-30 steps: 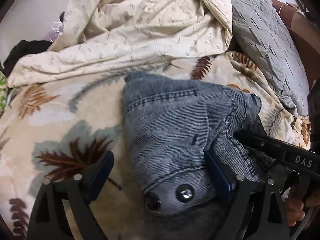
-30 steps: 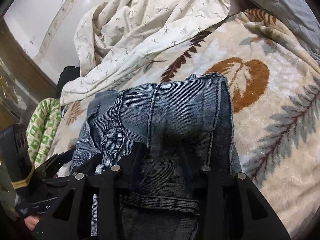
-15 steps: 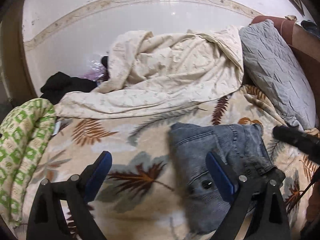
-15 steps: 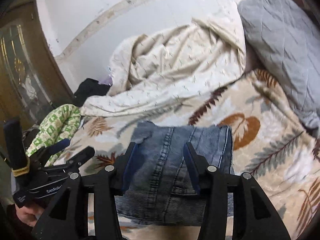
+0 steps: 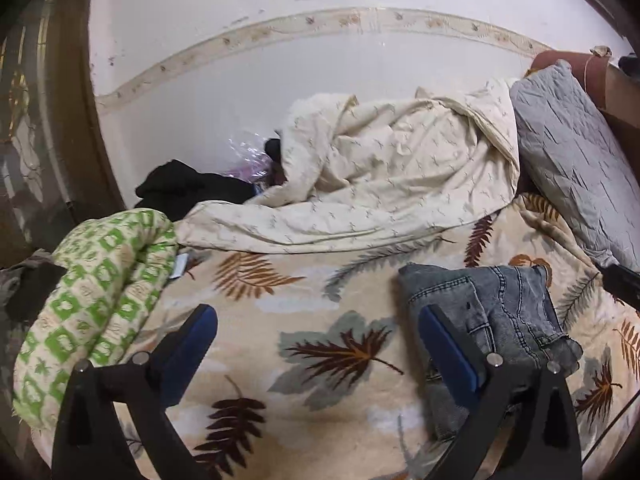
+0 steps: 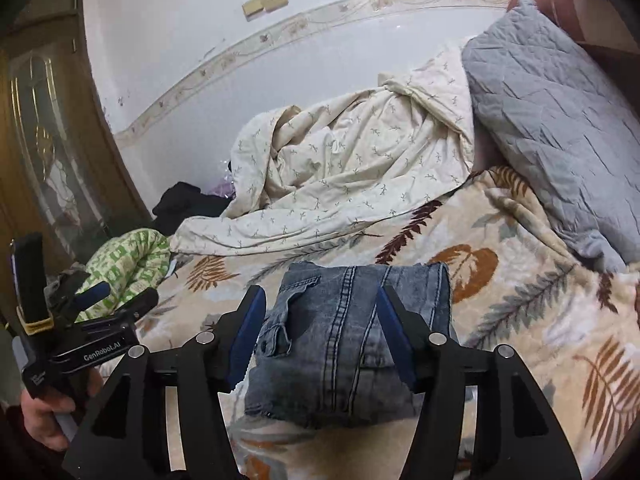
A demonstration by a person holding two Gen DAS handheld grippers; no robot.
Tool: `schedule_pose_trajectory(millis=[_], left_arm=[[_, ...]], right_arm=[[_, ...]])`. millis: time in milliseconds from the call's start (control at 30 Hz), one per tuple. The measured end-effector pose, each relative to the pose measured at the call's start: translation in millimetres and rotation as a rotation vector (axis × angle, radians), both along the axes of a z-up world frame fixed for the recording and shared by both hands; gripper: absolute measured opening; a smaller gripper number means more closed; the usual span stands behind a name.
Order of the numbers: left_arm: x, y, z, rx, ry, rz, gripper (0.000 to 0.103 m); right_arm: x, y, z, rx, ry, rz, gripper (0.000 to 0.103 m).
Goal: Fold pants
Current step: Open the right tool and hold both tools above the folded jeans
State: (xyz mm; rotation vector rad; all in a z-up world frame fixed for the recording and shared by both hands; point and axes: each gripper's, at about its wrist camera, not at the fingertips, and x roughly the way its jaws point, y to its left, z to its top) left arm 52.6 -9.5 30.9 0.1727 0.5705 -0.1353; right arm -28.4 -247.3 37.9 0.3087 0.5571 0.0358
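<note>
The blue-grey denim pants lie folded into a compact bundle on the leaf-patterned blanket. My left gripper is open and empty, held above the blanket, with the bundle by its right finger. In the right wrist view the pants lie below and between the open fingers of my right gripper, which holds nothing. The left gripper also shows at the left of that view, held in a hand.
A crumpled cream duvet lies at the back against the wall. A grey quilted pillow sits at the right. A green-and-cream rolled blanket and dark clothes lie at the left, near a wooden door.
Both grippers have pulled back and up from the pants. The right gripper, earlier pressed on the denim, has opened. The folded bundle stays on the blanket.
</note>
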Motion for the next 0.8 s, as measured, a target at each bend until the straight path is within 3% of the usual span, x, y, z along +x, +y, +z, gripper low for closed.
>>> schedule_pose_trajectory(millis=[300, 800], left_arm=[[-11, 23, 15, -0.023, -0.053, 0.062, 0.103], [0, 21, 4, 0.014, -0.046, 0.080, 0.103]], right_arm=[[-26, -2, 12, -0.031, -0.100, -0.065, 0.066], [-10, -14, -8, -0.010, -0.020, -0.073, 0.066]])
